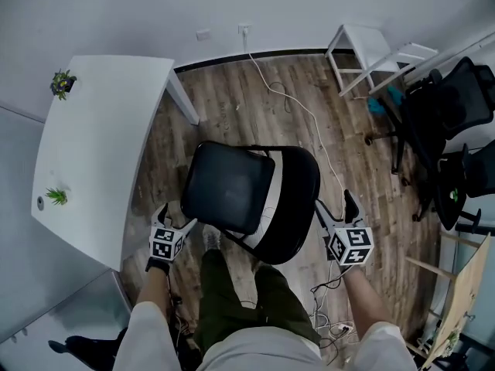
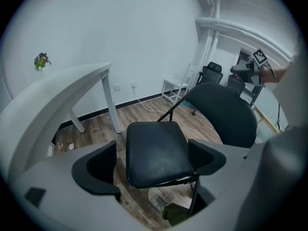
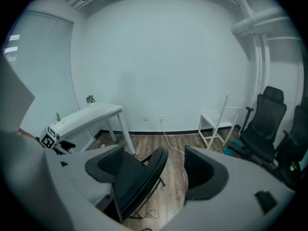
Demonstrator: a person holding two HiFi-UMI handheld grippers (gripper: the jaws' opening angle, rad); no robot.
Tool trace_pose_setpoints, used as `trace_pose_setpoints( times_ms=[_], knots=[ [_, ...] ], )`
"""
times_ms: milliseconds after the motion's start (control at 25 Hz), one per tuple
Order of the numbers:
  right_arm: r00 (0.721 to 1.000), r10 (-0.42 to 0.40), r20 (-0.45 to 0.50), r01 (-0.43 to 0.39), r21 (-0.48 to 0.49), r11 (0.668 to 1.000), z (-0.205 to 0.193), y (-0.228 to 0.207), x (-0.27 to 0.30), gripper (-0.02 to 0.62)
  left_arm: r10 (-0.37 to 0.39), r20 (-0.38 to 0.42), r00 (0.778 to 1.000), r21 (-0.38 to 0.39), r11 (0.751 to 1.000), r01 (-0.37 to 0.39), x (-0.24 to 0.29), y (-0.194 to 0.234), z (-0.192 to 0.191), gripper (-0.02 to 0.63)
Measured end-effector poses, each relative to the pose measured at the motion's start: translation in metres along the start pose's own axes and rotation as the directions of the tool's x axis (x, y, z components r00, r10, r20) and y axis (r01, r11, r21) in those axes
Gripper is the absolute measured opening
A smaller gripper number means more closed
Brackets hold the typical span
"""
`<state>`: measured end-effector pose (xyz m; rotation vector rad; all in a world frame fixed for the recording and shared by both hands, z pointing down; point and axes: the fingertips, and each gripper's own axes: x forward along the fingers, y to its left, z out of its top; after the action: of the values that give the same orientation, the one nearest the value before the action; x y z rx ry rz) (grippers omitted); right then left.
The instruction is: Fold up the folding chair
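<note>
Fold-up not yet done: the black folding chair (image 1: 247, 199) is seen unfolded, seat down, stood on the wood floor (image 1: 232, 99) btwn the white bench (image 1: 100, 145) at left and a cluster of black office chairs (image 1: 448, 107) at right, directly in front of a person in green trousers (image 1: 232, 292). The left gripper (image 1: 176, 215) is held at the near-left corner of the seat, its jaws released and wide apart, w/ the seat framed btwn them in the left gripper view; whether a jaw touches the seat edge cannot be told. The right gripper (image 1: 334, 201) is held just beside the backrest's right edge, jaws likewise spread, w/ the backrest's rim seen edge-on in the gap btwn them in the right gripper view, nothing clamped. A potted plant (image 1: 62, 82) is set at the bench's far corner and a second plant (image 1: 56, 196) nr its left edge. A white cable (image 1: 286, 99) is trailed across the floor from the wall past the chair, and a white rack (image 1: 371, 52) is stood by the far wall.
</note>
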<state>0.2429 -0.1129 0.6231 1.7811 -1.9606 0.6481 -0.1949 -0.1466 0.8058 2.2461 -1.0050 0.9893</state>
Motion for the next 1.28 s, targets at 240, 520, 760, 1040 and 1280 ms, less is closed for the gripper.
trace_pose_setpoints(
  times_ms=[240,520,760,1040,1280],
  knots=[
    [0.996,0.004,-0.087,0.006,0.105,0.994,-0.015,-0.023,0.049,0.411,-0.063,-0.091,0.994,-0.014,0.998,0.062,0.059,0.021,-0.033,0.466],
    [0.977,0.07,-0.199,-0.029,0.201,0.979,-0.04,-0.029,0.089,0.292,-0.148,-0.189,0.971,-0.047,0.989,0.142,0.117,0.036,-0.076,0.466],
    [0.966,0.111,-0.233,-0.046,0.27,0.962,-0.054,-0.027,0.114,0.31,-0.179,-0.236,0.955,-0.08,0.983,0.164,0.16,0.059,-0.106,0.466],
    [0.952,0.132,-0.276,-0.042,0.311,0.95,-0.064,-0.03,0.132,0.31,-0.215,-0.31,0.926,-0.092,0.976,0.196,0.192,0.075,-0.14,0.466],
    [0.923,0.186,-0.336,-0.046,0.385,0.922,-0.068,-0.032,0.142,0.306,-0.251,-0.341,0.906,-0.13,0.967,0.219,0.206,0.076,-0.158,0.466]
  ],
)
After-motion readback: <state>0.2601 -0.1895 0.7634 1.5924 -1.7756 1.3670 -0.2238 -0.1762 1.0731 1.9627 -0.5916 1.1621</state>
